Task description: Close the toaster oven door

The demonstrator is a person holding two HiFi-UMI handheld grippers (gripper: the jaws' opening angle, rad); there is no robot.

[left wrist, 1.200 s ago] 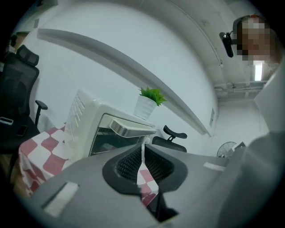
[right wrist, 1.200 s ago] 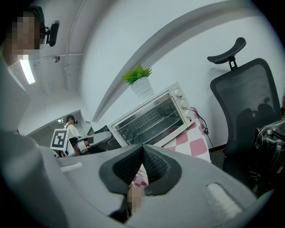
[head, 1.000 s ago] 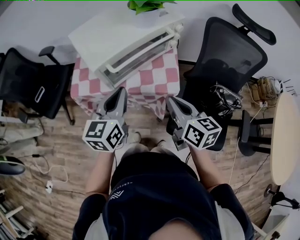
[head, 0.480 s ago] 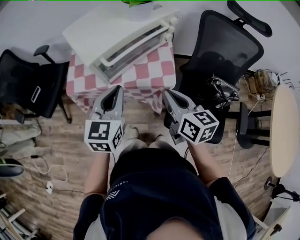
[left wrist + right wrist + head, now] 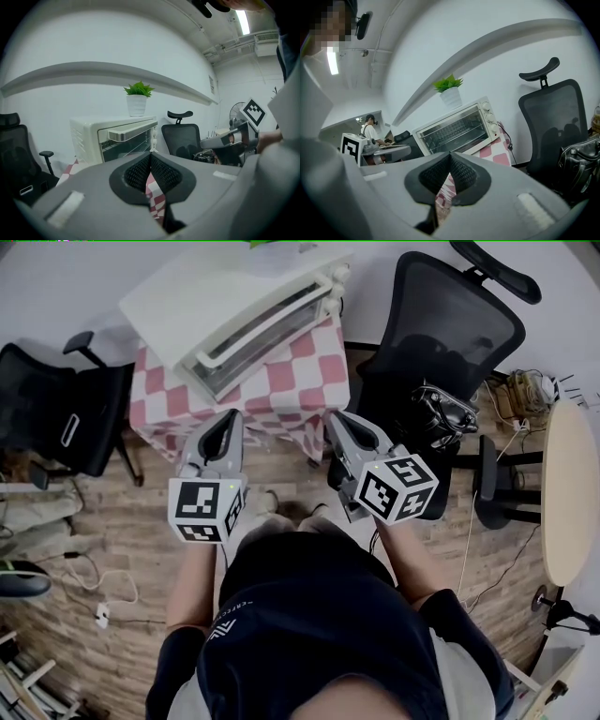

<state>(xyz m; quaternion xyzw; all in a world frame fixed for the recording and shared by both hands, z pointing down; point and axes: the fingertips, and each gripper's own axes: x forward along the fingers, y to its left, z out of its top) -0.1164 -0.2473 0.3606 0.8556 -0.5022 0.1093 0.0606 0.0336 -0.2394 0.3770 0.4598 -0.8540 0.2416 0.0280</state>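
A white toaster oven [image 5: 225, 306] stands on a small table with a red-and-white checked cloth [image 5: 300, 381]. Its glass door [image 5: 452, 131], with a long handle [image 5: 126, 135] along the top, stands upright against the oven's front. My left gripper [image 5: 225, 420] and right gripper [image 5: 336, 420] hang side by side in front of the person's body, just short of the cloth's near edge and apart from the oven. Both point at the oven. The left gripper [image 5: 151, 154] is shut on nothing, and so is the right gripper [image 5: 450, 154].
A black office chair [image 5: 56, 409] stands left of the table and another [image 5: 450, 334] right of it, with a black bag [image 5: 441, 423] on its seat. A round wooden table [image 5: 572, 502] is at far right. A potted plant [image 5: 137, 99] sits on the oven.
Both grippers have drawn a little nearer to the table's near edge. The oven has slid up and left in the head view. Both stay shut.
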